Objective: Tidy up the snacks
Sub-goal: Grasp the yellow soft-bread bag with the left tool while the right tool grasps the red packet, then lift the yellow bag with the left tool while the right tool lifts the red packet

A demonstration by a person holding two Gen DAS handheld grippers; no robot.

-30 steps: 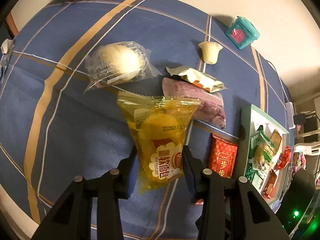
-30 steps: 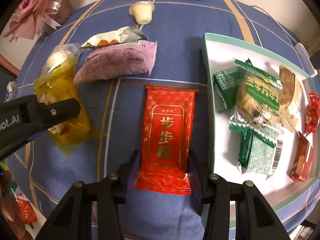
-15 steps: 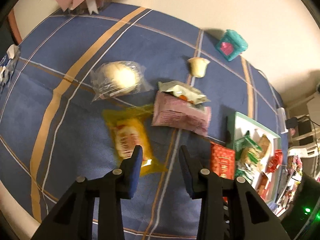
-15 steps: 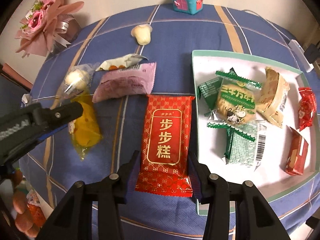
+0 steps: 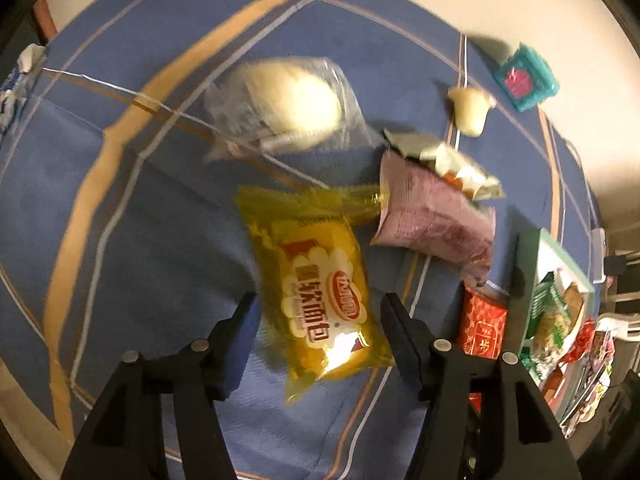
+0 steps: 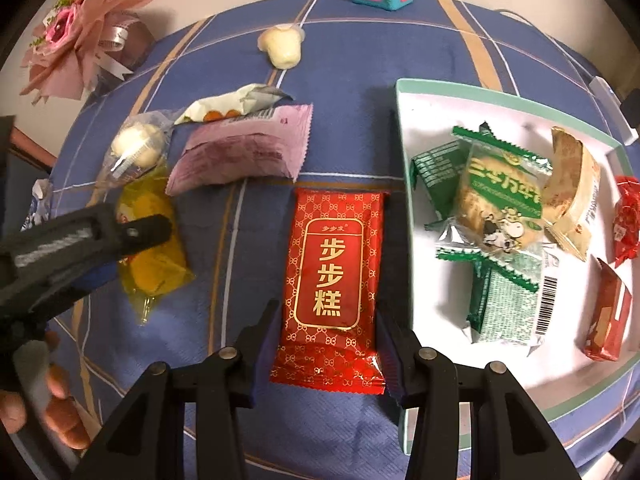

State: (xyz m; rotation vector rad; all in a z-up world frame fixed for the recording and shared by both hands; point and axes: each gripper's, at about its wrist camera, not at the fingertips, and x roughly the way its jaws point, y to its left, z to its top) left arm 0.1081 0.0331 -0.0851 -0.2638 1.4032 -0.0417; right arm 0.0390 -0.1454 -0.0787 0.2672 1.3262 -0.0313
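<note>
So roughly half done I'd say, going by what's in the white tray versus what's left of it on the blue-clothed counter. Farthest from the tray, the clear-wrapped bun and the yellow soft bread packet both lie loose; the left gripper has its jaws spread wide on either side of the yellow packet, not pinching it. Closer in sit the cream wrapper, the pink packet and a little jelly cup. Just beside the tray's left wall is the red cake packet, with the right gripper jaws bracketing its near end, released, nothing held. In the tray itself: green-wrapped biscuits, a tan wedge pack and red candies.
</note>
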